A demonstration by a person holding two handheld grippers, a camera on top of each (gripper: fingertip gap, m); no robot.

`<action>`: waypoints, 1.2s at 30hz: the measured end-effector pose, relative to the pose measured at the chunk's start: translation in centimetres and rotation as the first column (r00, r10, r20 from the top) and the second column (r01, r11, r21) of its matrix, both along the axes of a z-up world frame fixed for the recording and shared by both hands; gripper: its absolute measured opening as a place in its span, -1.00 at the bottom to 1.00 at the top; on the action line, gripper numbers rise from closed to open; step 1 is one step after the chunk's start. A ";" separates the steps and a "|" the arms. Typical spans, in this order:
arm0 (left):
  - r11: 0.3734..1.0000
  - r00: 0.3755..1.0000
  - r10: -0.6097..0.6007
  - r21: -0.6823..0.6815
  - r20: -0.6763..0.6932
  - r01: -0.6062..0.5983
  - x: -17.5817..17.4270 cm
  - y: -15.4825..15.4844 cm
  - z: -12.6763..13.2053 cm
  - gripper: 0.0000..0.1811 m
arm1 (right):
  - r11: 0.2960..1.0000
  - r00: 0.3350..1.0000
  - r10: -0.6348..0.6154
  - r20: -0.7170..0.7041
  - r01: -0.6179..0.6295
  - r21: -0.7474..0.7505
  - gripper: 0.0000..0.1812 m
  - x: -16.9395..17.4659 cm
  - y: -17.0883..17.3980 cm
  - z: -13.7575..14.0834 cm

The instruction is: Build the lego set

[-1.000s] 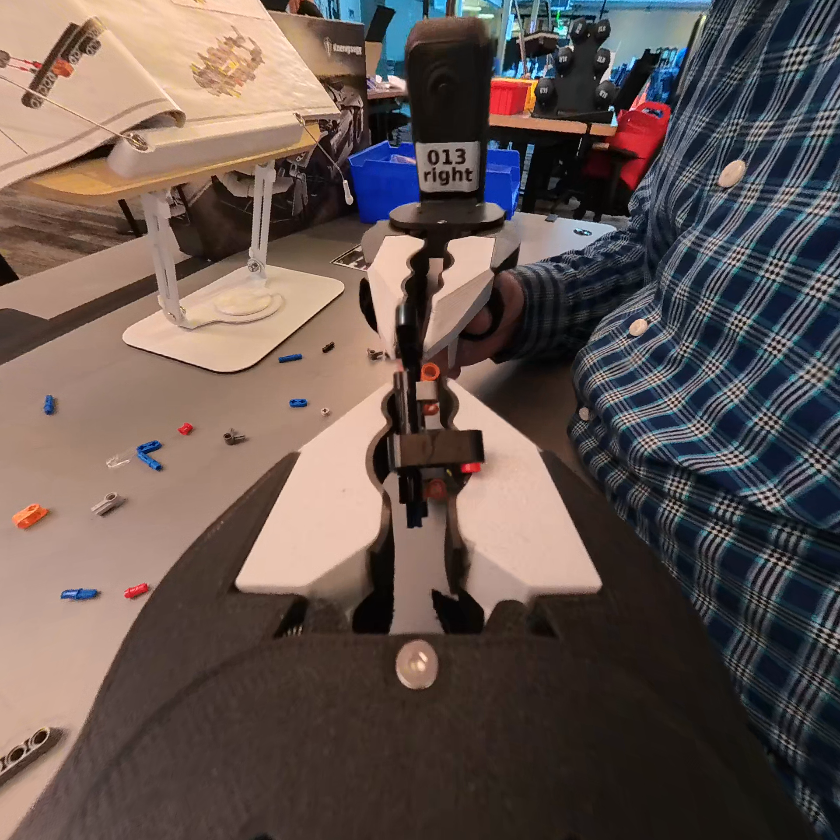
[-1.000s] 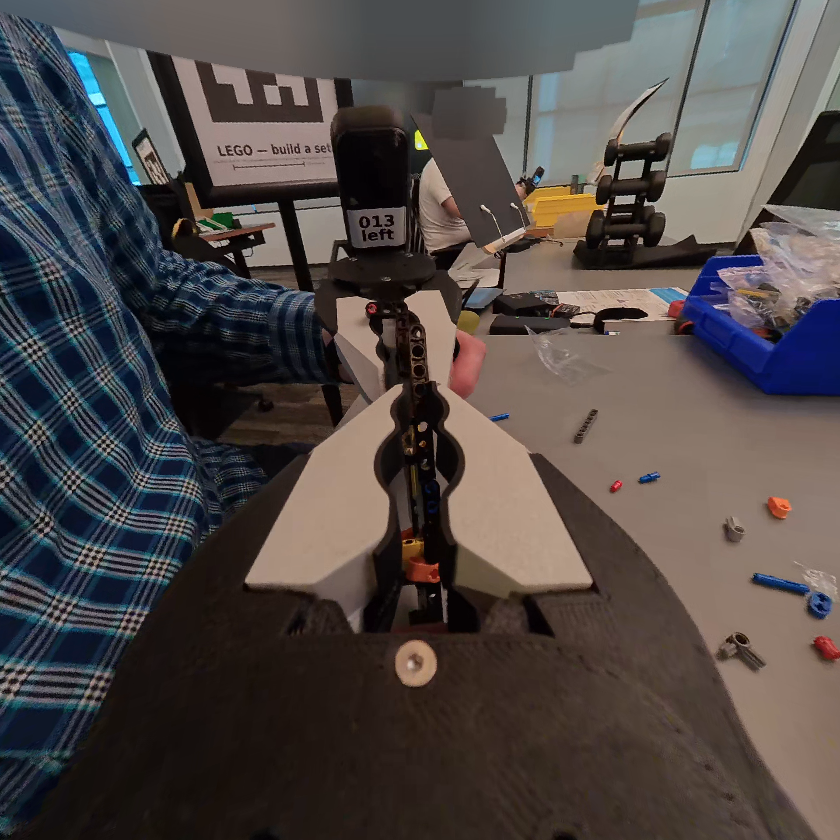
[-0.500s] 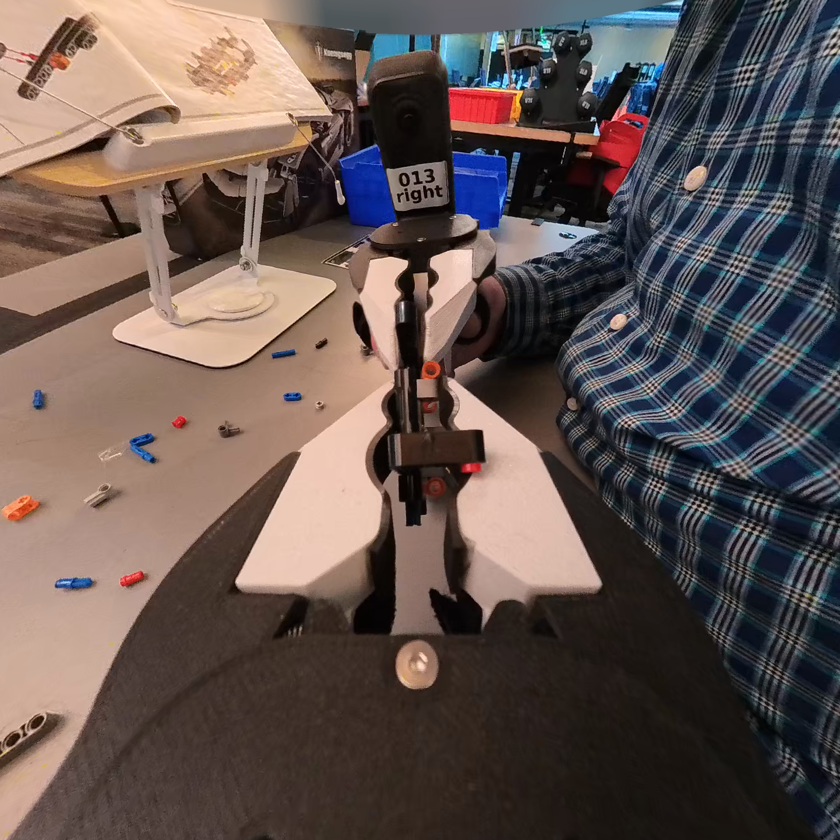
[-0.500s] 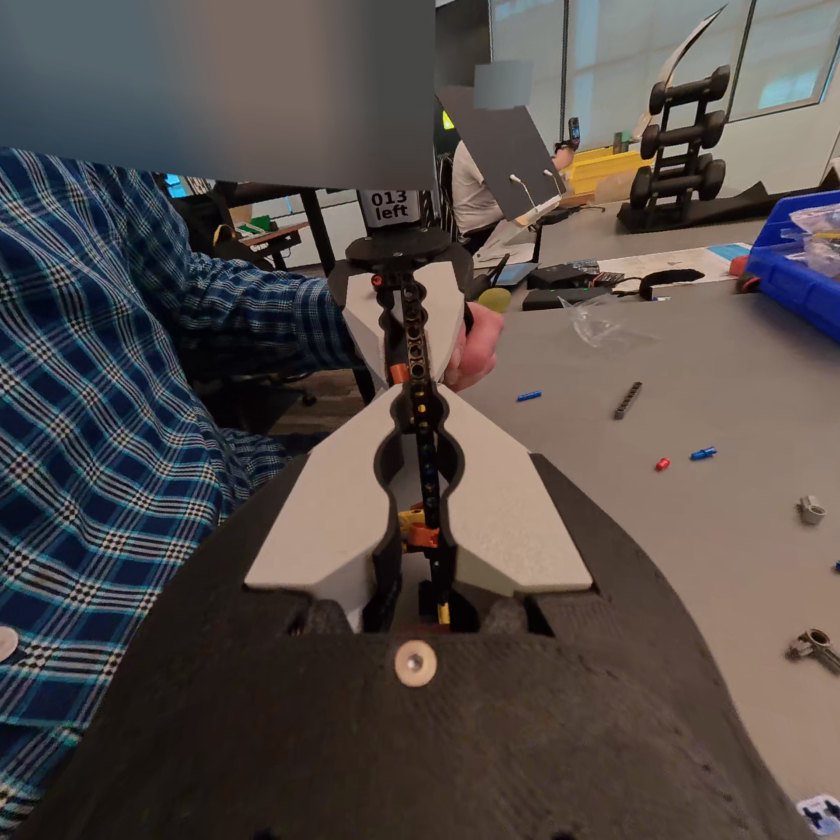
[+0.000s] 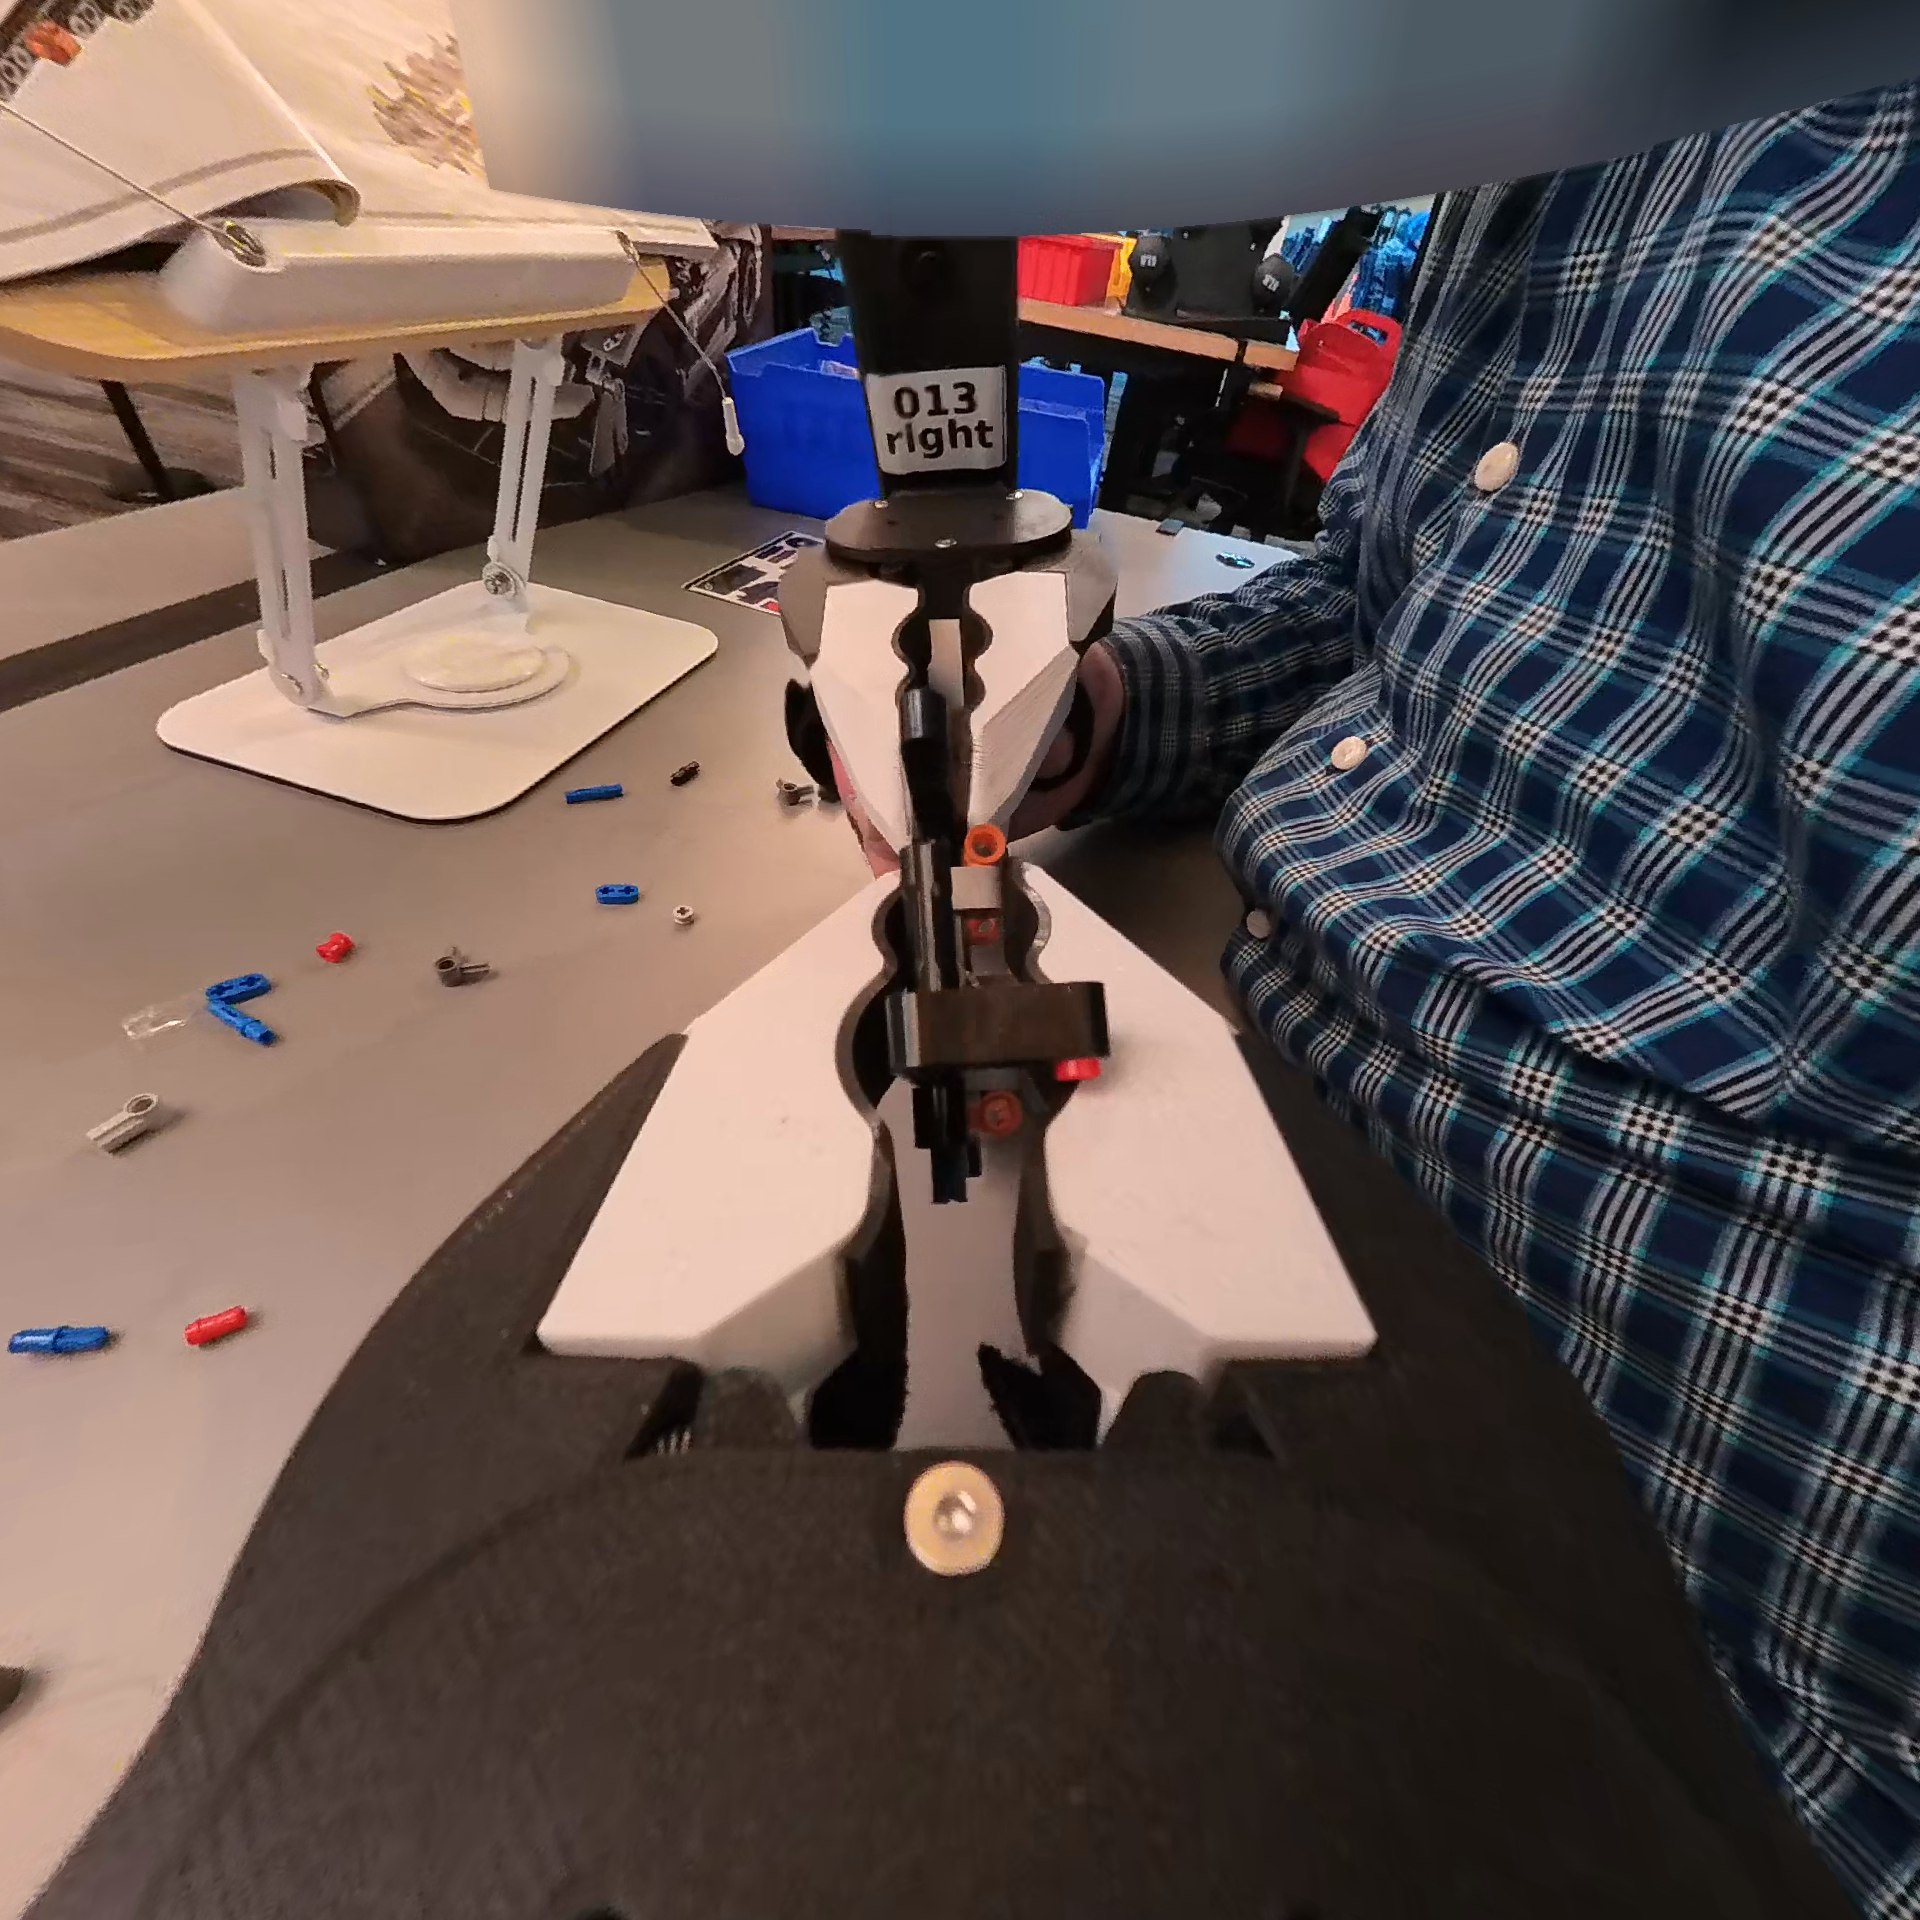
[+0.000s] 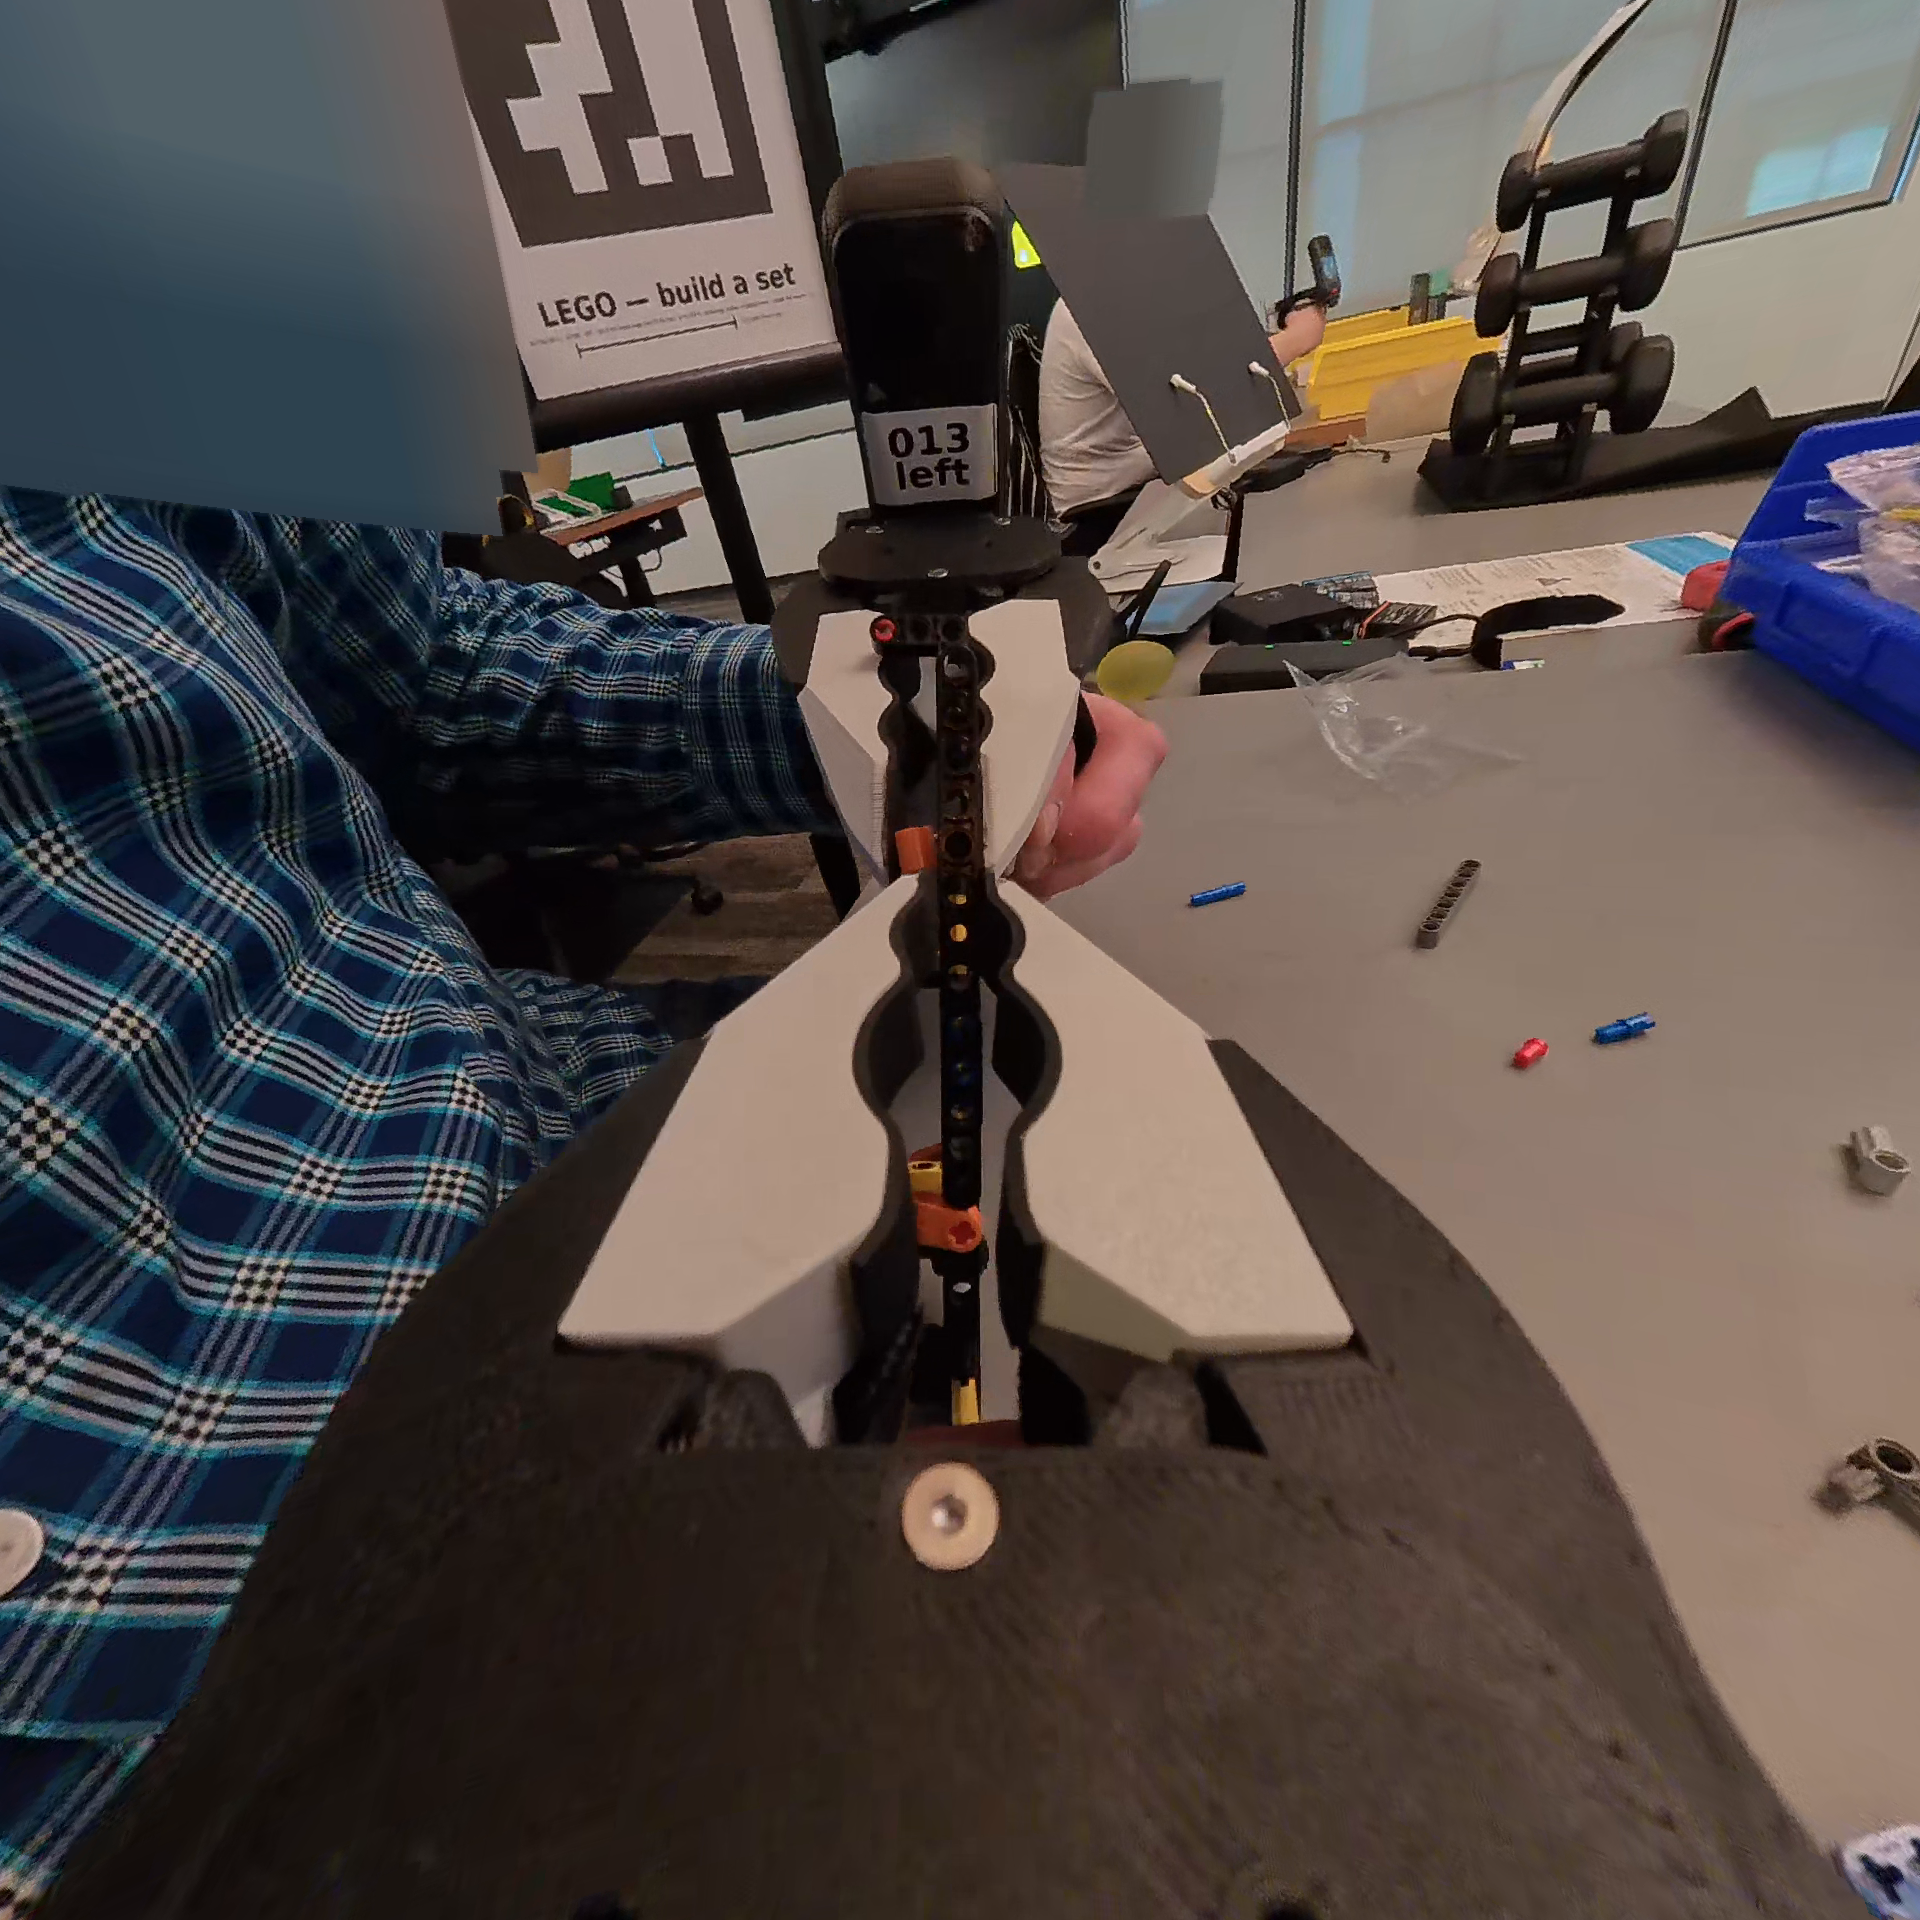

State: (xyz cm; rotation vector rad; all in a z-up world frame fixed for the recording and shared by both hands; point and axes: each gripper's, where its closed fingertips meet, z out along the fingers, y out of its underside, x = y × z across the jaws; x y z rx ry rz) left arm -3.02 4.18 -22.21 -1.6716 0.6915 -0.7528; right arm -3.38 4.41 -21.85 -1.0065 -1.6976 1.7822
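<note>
While clamped from both ends, no slack anywhere: left gripper [image 5: 954, 912] clenched on the lego assembly [image 5: 995, 1023] at the end with the short black cross beam, right gripper [image 6: 956, 896] clenched on the long holed beam of the same build, tips of the two nearly touching, an orange bush [image 5: 982, 844] just at the meeting point. Held up in the air above the grey surface [image 5: 436, 1164], close in front of the person's plaid shirt [image 5: 1579, 935], well apart from the loose blue and red pins [image 5: 237, 1006] scattered below. Compared with a second ago, carried as one and tilted to a new angle, with the background swinging through both views; between the grippers themselves, hardly any shift, apart from the orange bush now showing in the right wrist view where a second ago hidden. Reads as turning the build over for inspection or re-seating rather than adding a part. No new piece picked up yet; probably time to check against the open booklet [image 5: 312, 125] on its stand.
</note>
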 end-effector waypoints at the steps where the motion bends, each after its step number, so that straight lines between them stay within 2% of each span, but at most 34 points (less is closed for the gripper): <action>1: 1.000 1.000 -0.003 -0.002 0.000 0.003 0.0 0.0 0.0 -0.84 | 1.000 1.000 0.001 0.003 -0.001 -0.001 -0.95 0.0 0.0 0.0; 9: 1.000 1.000 0.005 -0.030 0.028 -0.004 -0.2 0.3 0.0 -0.85 | 0.998 1.000 0.011 0.021 -0.009 -0.056 -0.95 -0.1 0.3 -0.1; 10: 0.999 1.000 0.020 -0.030 0.024 -0.019 -0.4 0.4 -0.1 -0.81 | 0.998 1.000 0.009 0.021 -0.008 -0.061 -0.95 -0.2 0.3 -0.1; 13: 0.996 0.997 0.065 -0.057 0.031 -0.063 -1.2 0.6 0.3 -0.47 | 0.998 1.000 -0.002 0.024 0.004 -0.058 -0.95 -0.1 0.7 0.0; 17: 0.987 0.991 0.134 -0.085 -0.018 -0.135 -2.9 -0.1 0.9 -0.31 | 0.999 0.999 -0.026 0.044 0.027 -0.030 -0.95 -0.2 1.3 -0.2; 20: 0.964 0.963 0.248 -0.075 -0.102 -0.256 -5.2 -1.0 2.1 -0.22 | 0.999 0.997 -0.036 0.069 0.035 0.021 -0.95 -0.3 1.4 -0.3; 22: 0.935 0.912 0.327 -0.054 -0.249 -0.350 -6.6 -1.4 2.7 -0.24 | 0.996 0.995 -0.053 0.090 0.046 0.082 -0.95 -0.5 1.4 -0.6; 25: 0.930 0.861 0.339 0.000 -0.380 -0.366 -5.3 -1.5 4.3 -0.30 | 0.977 0.991 -0.058 0.118 0.032 0.211 -0.95 -0.7 0.7 -1.1; 28: 0.940 0.785 0.280 -0.007 -0.553 -0.340 -3.6 -1.2 2.4 -0.29 | 0.950 0.992 -0.040 0.117 0.001 0.313 -0.95 -0.9 -0.2 -1.1; 31: 0.948 0.740 0.225 -0.033 -0.634 -0.316 -2.6 -1.0 -0.5 -0.38 | 0.927 0.991 -0.012 0.131 -0.038 0.373 -0.95 -0.9 -1.1 -1.6; 36: 0.963 0.749 0.201 -0.014 -0.631 -0.270 -1.4 -1.0 -2.5 -0.70 | 0.901 0.989 0.001 0.145 -0.064 0.430 -0.95 -0.8 -1.6 -1.9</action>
